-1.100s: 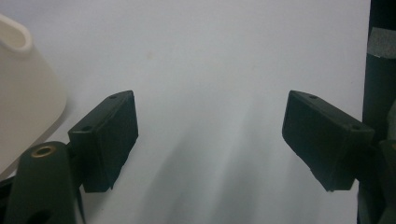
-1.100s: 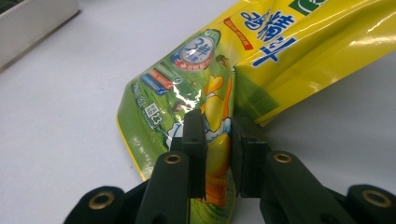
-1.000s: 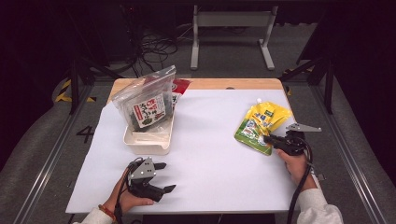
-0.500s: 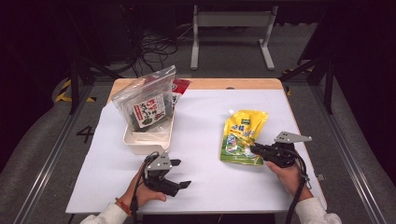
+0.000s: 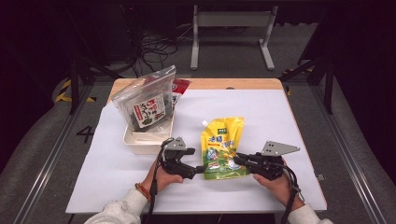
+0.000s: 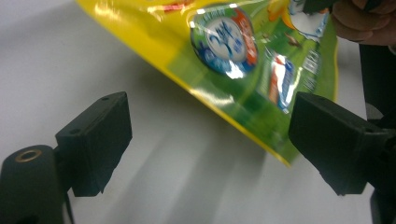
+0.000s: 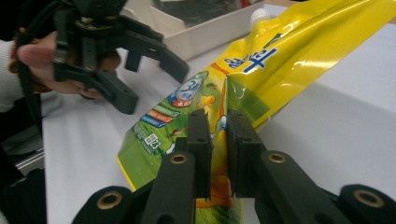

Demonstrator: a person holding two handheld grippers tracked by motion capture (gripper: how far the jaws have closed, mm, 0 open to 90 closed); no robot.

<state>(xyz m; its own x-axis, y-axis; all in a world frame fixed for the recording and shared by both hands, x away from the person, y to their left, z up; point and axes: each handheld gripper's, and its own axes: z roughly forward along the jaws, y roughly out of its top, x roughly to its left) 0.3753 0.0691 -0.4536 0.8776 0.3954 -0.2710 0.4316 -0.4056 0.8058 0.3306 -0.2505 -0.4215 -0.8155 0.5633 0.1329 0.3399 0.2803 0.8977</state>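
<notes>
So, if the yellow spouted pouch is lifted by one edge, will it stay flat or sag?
The yellow pouch will probably sag: its film already buckles where the right tool pinches it. The glossy surface looks slippery, so it might slide. It seems filled, so likely heavy for its size.

The high view is looking forward and down from above the person's side onto the white-covered table (image 5: 116, 186), taking in the whole top from some way off. The left gripper view is riding close above the surface, facing across it at the lower edge of the glossy yellow-and-green spouted pouch (image 6: 261, 60). The right gripper view is looking along its jaws, up that same pouch (image 7: 261, 84) toward the white rectangular plastic tray (image 7: 210, 30). All three are sharing the pouch (image 5: 222, 149).
</notes>
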